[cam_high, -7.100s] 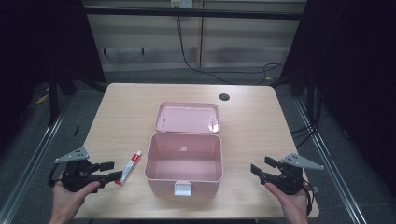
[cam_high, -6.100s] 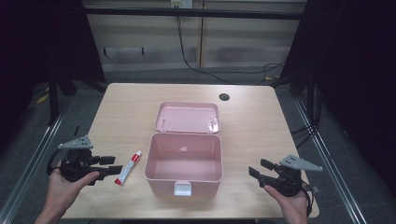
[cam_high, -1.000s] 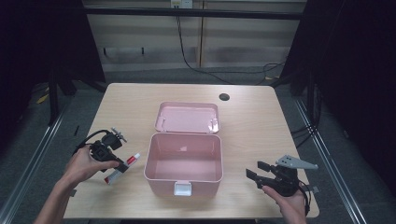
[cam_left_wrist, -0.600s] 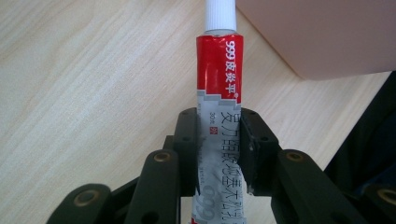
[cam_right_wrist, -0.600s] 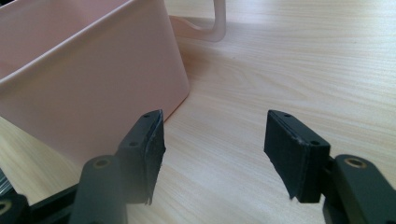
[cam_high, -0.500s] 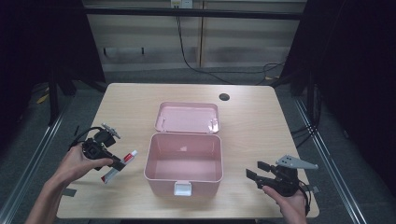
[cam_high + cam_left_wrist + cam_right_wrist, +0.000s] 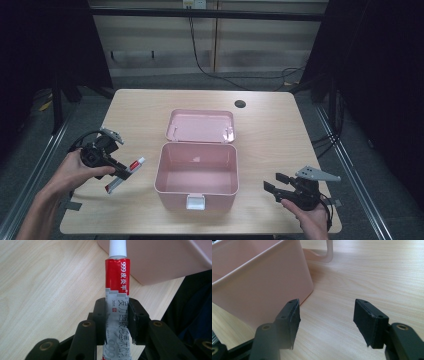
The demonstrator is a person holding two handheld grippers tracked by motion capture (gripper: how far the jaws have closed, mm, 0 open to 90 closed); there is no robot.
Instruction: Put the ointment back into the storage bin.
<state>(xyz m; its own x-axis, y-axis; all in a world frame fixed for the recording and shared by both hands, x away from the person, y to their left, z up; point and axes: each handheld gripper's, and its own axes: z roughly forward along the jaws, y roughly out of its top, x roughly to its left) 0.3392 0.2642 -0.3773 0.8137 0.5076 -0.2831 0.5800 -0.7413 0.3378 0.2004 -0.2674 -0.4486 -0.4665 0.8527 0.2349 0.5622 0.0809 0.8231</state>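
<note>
We've got the left gripper [image 7: 119, 171] clamped on the ointment tube [image 7: 117, 300], its fingers [image 7: 100, 315] pinching the flat crimped half so the white cap points ahead of them, twd the open pink box [image 7: 196, 172]. Probably held that way so the cap end goes in first. The tube is off the worktop [image 7: 280, 135], just left of the box wall. The lid [image 7: 201, 126] lies flat behind the box, so the opening is free.

Right gripper [image 7: 276, 186] sits to the box's right w/ nothing btwn its fingers [image 7: 291, 317]; they stand apart, likely ready to steady the box.

Worktop is pale wood w/ a cable hole; dark room around, cables on the floor behind.
</note>
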